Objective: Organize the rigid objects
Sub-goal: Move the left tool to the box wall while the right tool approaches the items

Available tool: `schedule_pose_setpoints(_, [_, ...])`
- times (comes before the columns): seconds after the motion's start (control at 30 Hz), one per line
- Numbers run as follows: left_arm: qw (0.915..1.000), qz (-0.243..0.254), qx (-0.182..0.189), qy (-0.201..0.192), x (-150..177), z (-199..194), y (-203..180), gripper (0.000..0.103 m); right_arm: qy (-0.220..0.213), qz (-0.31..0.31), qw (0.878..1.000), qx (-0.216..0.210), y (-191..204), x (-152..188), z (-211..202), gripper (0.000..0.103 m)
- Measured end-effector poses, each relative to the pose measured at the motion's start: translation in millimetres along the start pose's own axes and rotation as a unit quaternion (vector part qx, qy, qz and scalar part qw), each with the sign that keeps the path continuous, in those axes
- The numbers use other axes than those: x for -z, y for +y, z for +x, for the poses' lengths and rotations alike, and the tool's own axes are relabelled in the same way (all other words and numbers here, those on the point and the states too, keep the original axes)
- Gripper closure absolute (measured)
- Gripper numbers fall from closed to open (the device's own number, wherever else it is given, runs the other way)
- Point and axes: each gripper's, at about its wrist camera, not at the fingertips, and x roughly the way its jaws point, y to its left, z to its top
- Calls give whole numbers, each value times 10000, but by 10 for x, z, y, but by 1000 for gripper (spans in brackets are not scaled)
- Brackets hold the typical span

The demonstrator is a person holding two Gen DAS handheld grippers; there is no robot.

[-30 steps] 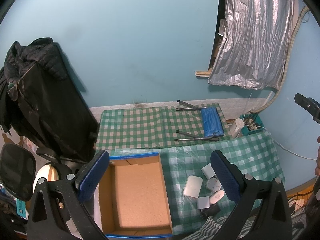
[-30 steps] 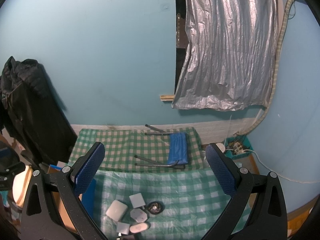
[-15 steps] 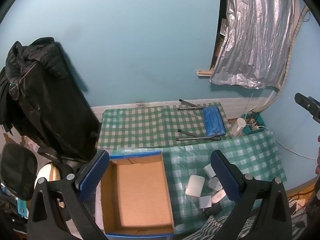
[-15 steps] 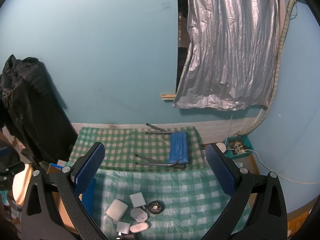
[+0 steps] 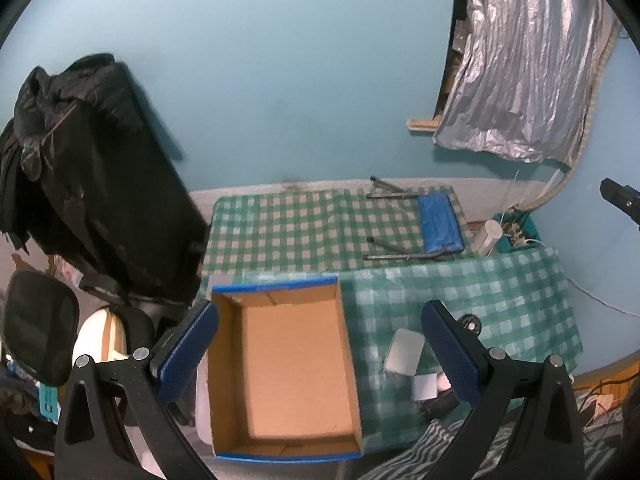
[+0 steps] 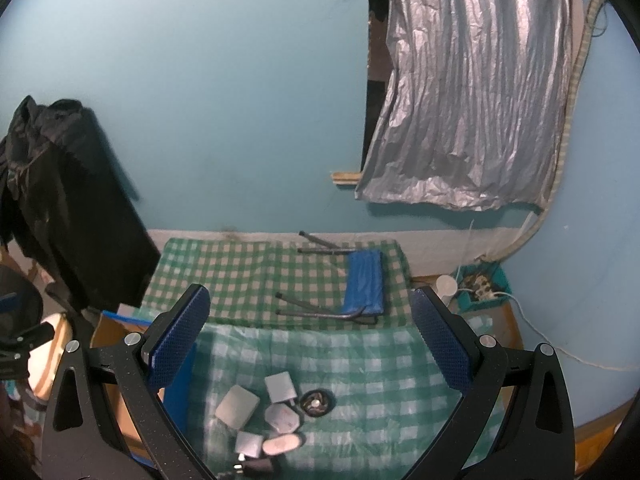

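Nearer now: cardboard box [image 5: 286, 364] (empty), left gripper [image 5: 320, 356] agape.

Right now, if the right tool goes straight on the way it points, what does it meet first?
Probably the green checked cloth on the near table, just beyond the cluster of small white items. The right tool is open, high above it and holds nothing; depth is hard to judge.

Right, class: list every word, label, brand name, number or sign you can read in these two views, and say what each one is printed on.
None can be read.
Cardboard box: blue rim, no legible print.
Small white and grey items on the checked cloth: plain faces, apart from a faint pinkish mark on one that is too blurred to read.
Teal card at the left edge: dark marks, too small and blurred to read.
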Motion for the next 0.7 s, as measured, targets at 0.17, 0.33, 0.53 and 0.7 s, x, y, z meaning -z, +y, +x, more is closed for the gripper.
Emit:
schedule_pose_setpoints(0.17, [9995,-66,-185,228,128,177,138,1,338,-54,9992,-193,84,55,197,3])
schedule_pose_setpoints(0.33, [9970,-159,-400,636,349,444,306,1,714,-191,9969,-285,166,187,465,3])
schedule_pose_setpoints(0.53, [9916,-329,-565,1114,644,739,566,1,1247,-311,9899,-603,276,468,849,3])
schedule_pose_setpoints(0.7, [9845,-618,-617,1519,915,1029,846,1,1633,-406,9828,-765,342,708,1117,3])
